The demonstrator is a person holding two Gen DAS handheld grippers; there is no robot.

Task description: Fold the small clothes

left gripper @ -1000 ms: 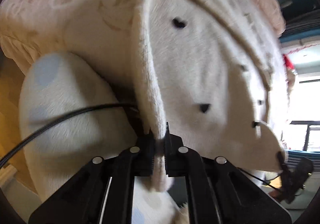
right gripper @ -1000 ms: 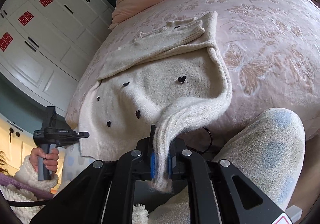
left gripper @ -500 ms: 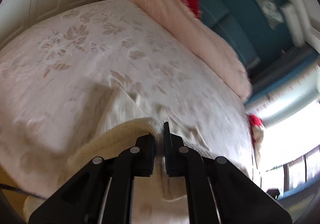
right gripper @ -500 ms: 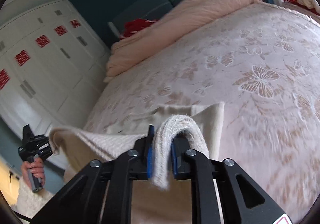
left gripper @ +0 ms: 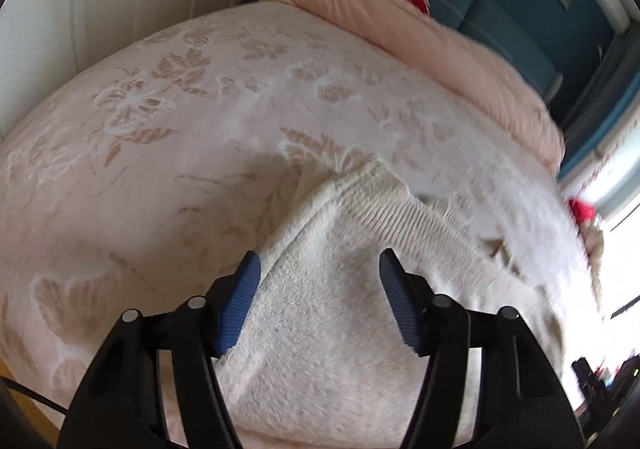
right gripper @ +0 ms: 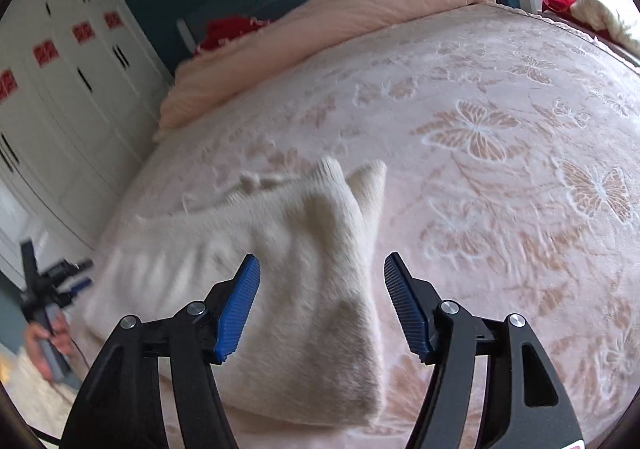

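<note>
A cream knitted sweater [left gripper: 360, 289] lies folded over on the pink bedspread [left gripper: 180, 129]; its plain back faces up and the ribbed hem edge points away from me. It also shows in the right wrist view [right gripper: 288, 269], with its right corner near the bed's middle. My left gripper [left gripper: 320, 269] is open and empty, just above the sweater's left part. My right gripper [right gripper: 322, 269] is open and empty, just above the sweater's right part. The left gripper [right gripper: 52, 285] shows at the far left of the right wrist view, held in a hand.
The bedspread [right gripper: 500, 169] has a butterfly and leaf pattern. A rolled pink duvet [right gripper: 320, 29] and a red item [right gripper: 228, 29] lie at the headboard. White wardrobes [right gripper: 60, 89] stand left of the bed. A red and cream bundle [right gripper: 580, 5] sits at the far right.
Both grippers carried the sweater's near edge up and over toward the headboard, folding it, then opened and let it go. The heart-patterned front is now hidden.
</note>
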